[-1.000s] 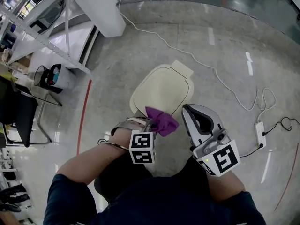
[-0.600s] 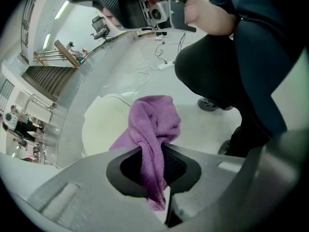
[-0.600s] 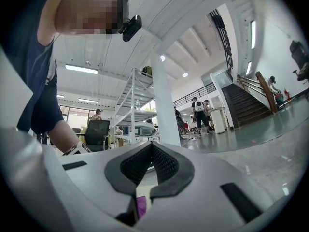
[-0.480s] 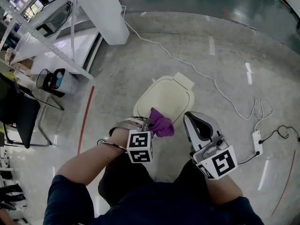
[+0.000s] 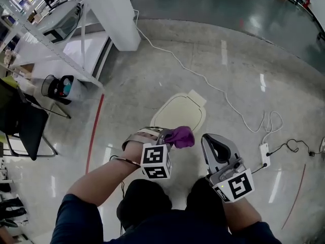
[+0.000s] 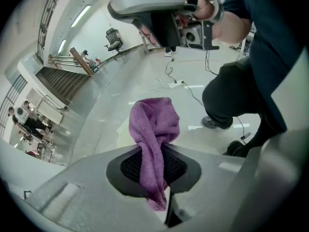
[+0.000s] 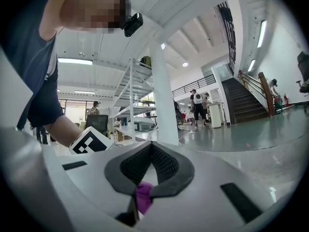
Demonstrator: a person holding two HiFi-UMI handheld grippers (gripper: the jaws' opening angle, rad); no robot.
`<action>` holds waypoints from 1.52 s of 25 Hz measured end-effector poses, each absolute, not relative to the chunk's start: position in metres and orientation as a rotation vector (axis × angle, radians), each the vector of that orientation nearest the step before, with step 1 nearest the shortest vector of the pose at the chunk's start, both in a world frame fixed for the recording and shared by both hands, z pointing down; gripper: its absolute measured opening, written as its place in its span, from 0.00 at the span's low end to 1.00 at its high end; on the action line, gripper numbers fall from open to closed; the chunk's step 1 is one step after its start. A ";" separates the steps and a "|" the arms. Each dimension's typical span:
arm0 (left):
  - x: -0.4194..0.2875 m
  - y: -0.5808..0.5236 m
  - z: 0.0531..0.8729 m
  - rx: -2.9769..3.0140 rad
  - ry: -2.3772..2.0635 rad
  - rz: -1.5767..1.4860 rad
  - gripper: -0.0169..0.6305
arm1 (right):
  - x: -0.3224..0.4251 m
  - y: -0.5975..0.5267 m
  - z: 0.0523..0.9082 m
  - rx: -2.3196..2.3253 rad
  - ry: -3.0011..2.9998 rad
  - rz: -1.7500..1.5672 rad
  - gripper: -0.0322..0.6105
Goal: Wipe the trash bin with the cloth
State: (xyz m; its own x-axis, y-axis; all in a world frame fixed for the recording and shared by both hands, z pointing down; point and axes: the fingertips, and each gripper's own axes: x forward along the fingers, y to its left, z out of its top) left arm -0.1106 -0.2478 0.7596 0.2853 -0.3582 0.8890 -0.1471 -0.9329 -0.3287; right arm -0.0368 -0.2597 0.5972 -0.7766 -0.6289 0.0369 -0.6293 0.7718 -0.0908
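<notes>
Left gripper [image 6: 154, 164] is clamped tight on the purple cloth [image 6: 153, 124], a bunch bulging past the tips, a tail hanging back. Right gripper [image 5: 214, 139] is closed too, nothing gripped; only a purple sliver peeks through the slit low between its jaws, hard to read. Both hang over the floor [image 5: 238, 70]. The cream trash bin [image 5: 179, 111] stands just beyond them, only its lid on show, body hidden below. Cloth touching its near rim or not? Can't tell.
</notes>
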 end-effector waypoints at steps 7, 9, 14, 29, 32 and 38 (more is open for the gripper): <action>-0.111 -0.226 0.649 -2.398 0.546 -1.669 0.11 | -0.051 -0.240 0.487 0.983 -2.931 0.154 0.07; -0.112 -0.219 0.611 -2.417 0.590 -1.659 0.11 | -0.052 -0.232 0.454 0.971 -2.910 0.132 0.07; -0.123 -0.196 0.525 -2.496 0.722 -1.635 0.11 | -0.055 -0.211 0.372 0.948 -2.882 0.082 0.07; -0.119 -0.109 0.348 -2.566 0.833 -1.632 0.11 | -0.062 -0.158 0.198 0.852 -2.902 -0.012 0.07; -0.117 -0.100 0.335 -2.575 0.872 -1.618 0.11 | -0.058 -0.150 0.184 0.836 -2.908 -0.042 0.07; -0.122 -0.096 0.328 -2.579 0.945 -1.600 0.11 | -0.045 -0.145 0.183 0.835 -2.885 -0.048 0.07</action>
State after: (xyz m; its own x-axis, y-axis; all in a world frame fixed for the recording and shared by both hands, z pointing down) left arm -0.1220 -0.0965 0.3276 0.3169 -0.4636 0.8274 -0.5011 -0.8225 -0.2689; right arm -0.0449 -0.1445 0.1826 -0.8365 -0.5339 0.1230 -0.5295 0.8455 0.0690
